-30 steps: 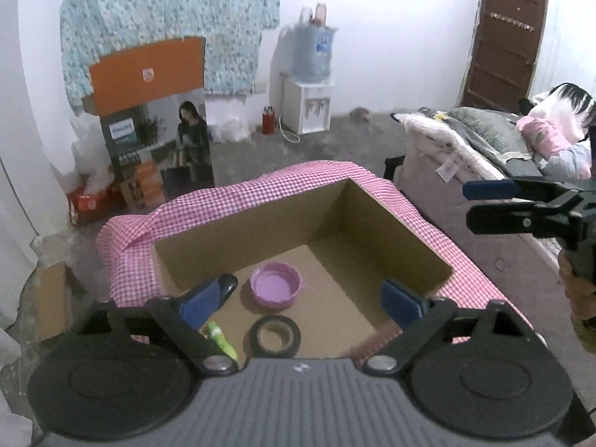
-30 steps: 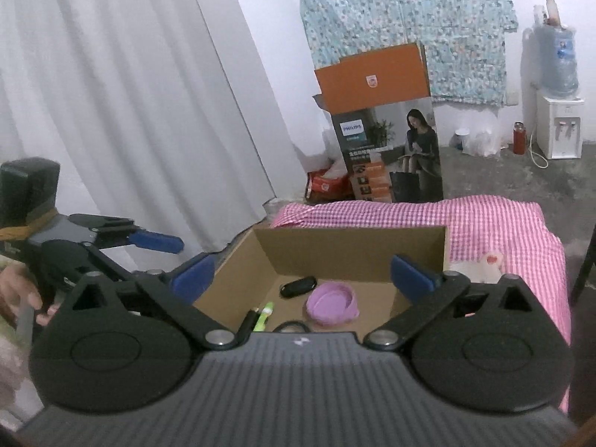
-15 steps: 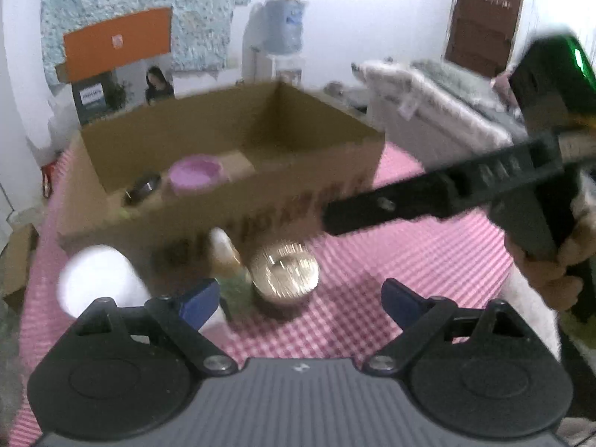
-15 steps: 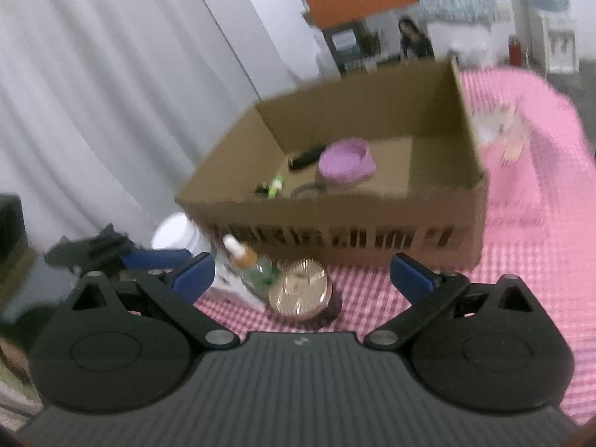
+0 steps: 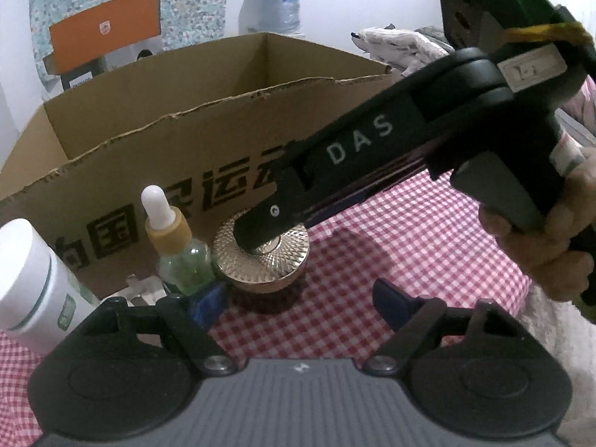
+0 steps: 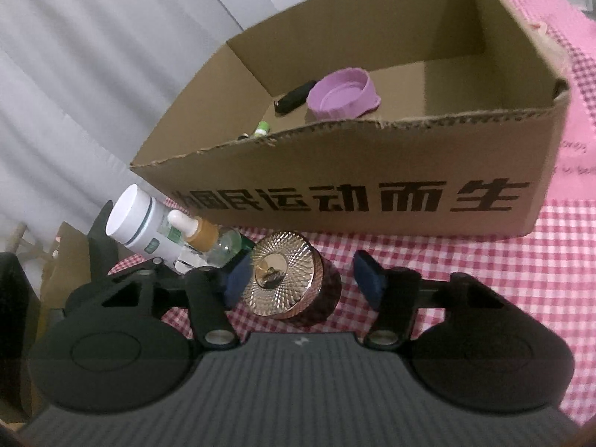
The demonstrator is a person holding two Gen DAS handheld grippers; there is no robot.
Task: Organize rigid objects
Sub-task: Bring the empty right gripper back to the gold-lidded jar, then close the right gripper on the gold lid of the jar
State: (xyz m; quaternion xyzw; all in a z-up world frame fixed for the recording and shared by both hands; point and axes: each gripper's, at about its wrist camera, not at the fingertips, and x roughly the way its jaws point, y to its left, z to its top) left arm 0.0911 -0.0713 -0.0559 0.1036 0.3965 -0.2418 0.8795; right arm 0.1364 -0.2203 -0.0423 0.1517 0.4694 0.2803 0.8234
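purple bowl [image 6: 342, 93] only right-wrist visible

Probably a home bedroom; water dispenser [image 5: 277, 3], bedding [image 5: 402, 43], curtain [image 6: 93, 56].

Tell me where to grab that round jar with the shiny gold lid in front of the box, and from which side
Grip the gold-lidded jar across its dark round body, just under the lid. Come from the near side, away from the cardboard box, with one pad on each flank. The dropper bottle stands close on its left, so that pad needs care. The right gripper already straddles it, jaws just closing; its left pad looks close, the right still apart.
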